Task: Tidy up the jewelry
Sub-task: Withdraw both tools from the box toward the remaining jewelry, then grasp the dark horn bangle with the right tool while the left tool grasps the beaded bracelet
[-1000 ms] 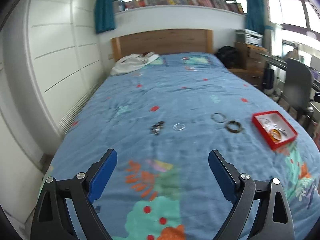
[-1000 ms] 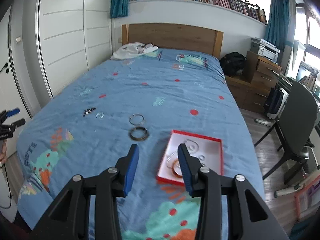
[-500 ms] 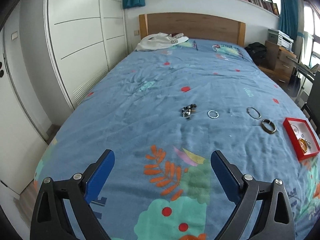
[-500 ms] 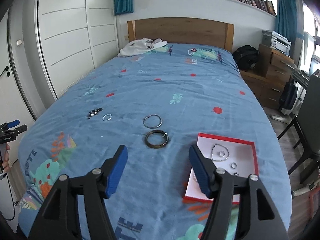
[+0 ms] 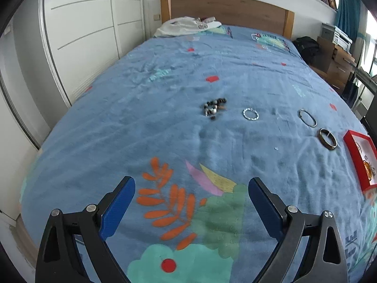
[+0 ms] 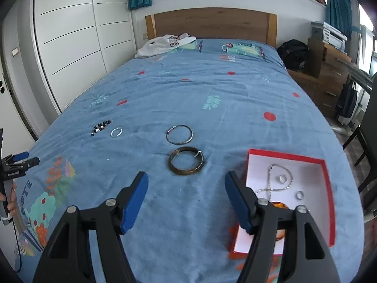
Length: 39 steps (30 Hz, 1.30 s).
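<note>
Jewelry lies in a loose row across the blue patterned bedspread point(image 6: 212, 99), and both grippers hang above its near end, pointing down at it.

Farthest left in the right wrist view, the left gripper point(image 6: 24, 159) shows at the bed's edge, with part of the person's hand point(image 6: 10, 204) on its handle. In its own view the left gripper point(image 5: 190, 202) has its blue pads spread wide with nothing between them, only the orange leaf print of the cover below.

Next along the row sits a clump of dark and white beads point(image 5: 213, 108), then just beside it a small silver ring-shaped bracelet point(image 5: 251, 114). Well apart to the right lies a thin silver bangle point(image 6: 179, 134), and just in front of it, close but not touching as far as I can tell, a thicker brown bangle point(image 6: 186, 160).

The right gripper point(image 6: 186, 200) hovers just short of the brown bangle; its jaws are opening and nothing lies between the pads, only bare cover.

Farthest right rests a red box point(image 6: 326, 176) with a white inside, flat on the bedspread. It holds a silver chain point(image 6: 274, 185), two small rings point(image 6: 282, 178) and an amber piece point(image 6: 280, 206) partly hidden behind the right gripper's finger.
</note>
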Each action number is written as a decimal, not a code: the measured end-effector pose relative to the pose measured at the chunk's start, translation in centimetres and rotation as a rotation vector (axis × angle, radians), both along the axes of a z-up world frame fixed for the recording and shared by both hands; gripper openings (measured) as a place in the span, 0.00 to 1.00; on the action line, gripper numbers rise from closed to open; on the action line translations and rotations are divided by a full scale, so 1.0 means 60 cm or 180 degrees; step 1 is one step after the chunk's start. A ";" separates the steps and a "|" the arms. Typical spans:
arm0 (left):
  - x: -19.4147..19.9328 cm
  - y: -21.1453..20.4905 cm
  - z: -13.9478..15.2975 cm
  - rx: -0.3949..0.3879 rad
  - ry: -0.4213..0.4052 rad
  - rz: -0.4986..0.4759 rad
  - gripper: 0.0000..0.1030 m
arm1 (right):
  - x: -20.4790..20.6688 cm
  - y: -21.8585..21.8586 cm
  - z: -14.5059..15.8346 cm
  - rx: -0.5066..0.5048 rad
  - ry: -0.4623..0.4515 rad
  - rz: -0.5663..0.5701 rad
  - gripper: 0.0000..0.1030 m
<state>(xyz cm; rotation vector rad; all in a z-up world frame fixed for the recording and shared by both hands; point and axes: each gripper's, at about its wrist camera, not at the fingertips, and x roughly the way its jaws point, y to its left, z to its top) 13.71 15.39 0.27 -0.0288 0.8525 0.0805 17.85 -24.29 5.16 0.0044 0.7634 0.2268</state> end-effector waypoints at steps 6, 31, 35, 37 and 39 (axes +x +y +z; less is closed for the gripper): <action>0.018 -0.002 -0.029 0.0001 0.0112 0.0026 0.93 | 0.022 0.014 -0.036 -0.0046 0.0070 -0.0004 0.65; 0.200 0.028 -0.104 -0.0187 0.0258 -0.0050 0.93 | 0.172 0.066 -0.168 0.0111 0.0449 -0.0226 0.74; 0.272 0.014 -0.121 -0.0257 0.0291 -0.0223 0.93 | 0.198 0.073 -0.193 0.0048 0.0520 -0.0262 0.74; 0.303 0.007 -0.132 -0.0238 0.0326 -0.0239 0.93 | 0.210 0.073 -0.201 0.0044 0.0526 -0.0278 0.74; 0.329 0.003 -0.142 -0.0249 0.0334 -0.0240 0.93 | 0.219 0.075 -0.207 0.0014 0.0528 -0.0287 0.74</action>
